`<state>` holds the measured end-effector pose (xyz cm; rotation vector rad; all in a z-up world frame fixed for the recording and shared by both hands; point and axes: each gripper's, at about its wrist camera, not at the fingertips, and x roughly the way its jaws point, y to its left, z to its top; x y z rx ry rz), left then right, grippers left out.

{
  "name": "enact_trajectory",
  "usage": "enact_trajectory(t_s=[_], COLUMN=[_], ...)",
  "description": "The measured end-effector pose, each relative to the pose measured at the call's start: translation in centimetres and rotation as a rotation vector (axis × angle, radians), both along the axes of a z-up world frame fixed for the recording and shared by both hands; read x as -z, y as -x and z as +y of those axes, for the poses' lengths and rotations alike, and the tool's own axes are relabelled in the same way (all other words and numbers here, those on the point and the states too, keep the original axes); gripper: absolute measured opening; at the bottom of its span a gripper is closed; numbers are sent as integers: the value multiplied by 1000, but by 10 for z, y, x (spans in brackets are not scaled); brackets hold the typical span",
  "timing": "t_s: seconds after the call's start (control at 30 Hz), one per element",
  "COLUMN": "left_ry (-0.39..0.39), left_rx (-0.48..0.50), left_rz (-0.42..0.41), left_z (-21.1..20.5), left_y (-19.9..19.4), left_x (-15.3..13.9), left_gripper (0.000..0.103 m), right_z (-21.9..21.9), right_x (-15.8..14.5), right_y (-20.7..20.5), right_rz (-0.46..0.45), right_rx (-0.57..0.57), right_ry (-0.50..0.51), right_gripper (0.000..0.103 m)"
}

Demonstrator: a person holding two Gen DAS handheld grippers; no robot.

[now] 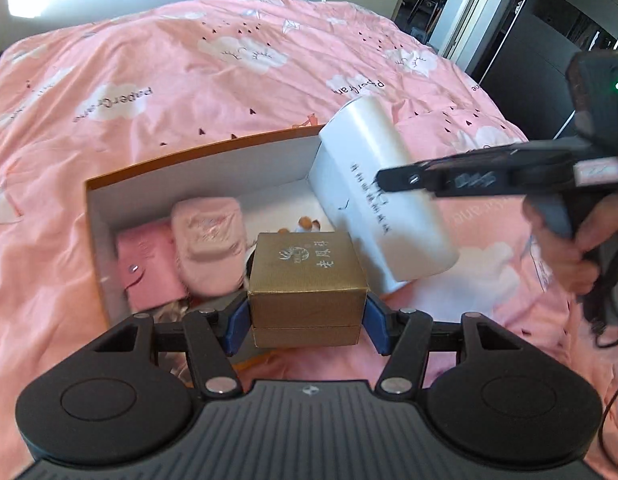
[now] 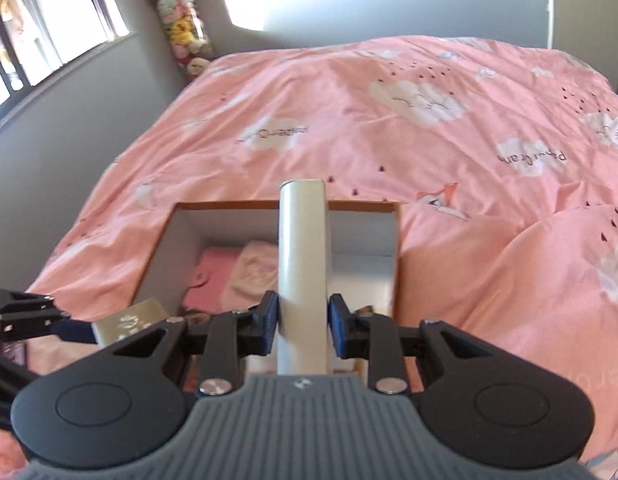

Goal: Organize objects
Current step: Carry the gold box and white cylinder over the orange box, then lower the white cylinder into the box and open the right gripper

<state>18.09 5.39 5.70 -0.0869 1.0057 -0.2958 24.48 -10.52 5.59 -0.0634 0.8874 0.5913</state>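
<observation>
1. Gripping: left claw (image 1: 307, 316) clamped on the small square gold cardboard box (image 1: 307, 280), blue pads (image 1: 237, 326) pressed against both its sides, box held above the near edge of the open orange-walled cardboard tray (image 1: 109, 174).
2. Right claw (image 2: 303, 322) clamped on the tall white rectangular box (image 2: 303, 248), held tilted over the tray's right end.
3. Tray sits on the pink cloud-print bed cover (image 1: 169, 60); inside it lie a pink snap pouch (image 1: 149, 270) and a pale pink rounded case (image 1: 209, 244), touching.

Both wrist cameras look steeply down, close over the open orange box (image 1: 197, 148) (image 2: 285, 203) on the pink duvet (image 1: 169, 72) (image 2: 389, 128), which both views share.
</observation>
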Motion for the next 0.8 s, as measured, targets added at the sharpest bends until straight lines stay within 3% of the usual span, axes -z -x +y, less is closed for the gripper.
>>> enact_trajectory(t_s=[0.2, 0.5, 0.8], left_ry=[16, 45, 60], left_rx=[12, 38, 54], left_rz=[27, 68, 73], left_z=[-9, -12, -9], left_y=[-35, -56, -61], left_x=[26, 48, 54], left_gripper=[67, 67, 67], right_z=[20, 39, 41], right_x=[42, 69, 79], right_y=[-24, -23, -31], right_rz=[-23, -4, 59], right_rx=[38, 70, 64], right_ry=[170, 313, 330], right_gripper=[29, 28, 29])
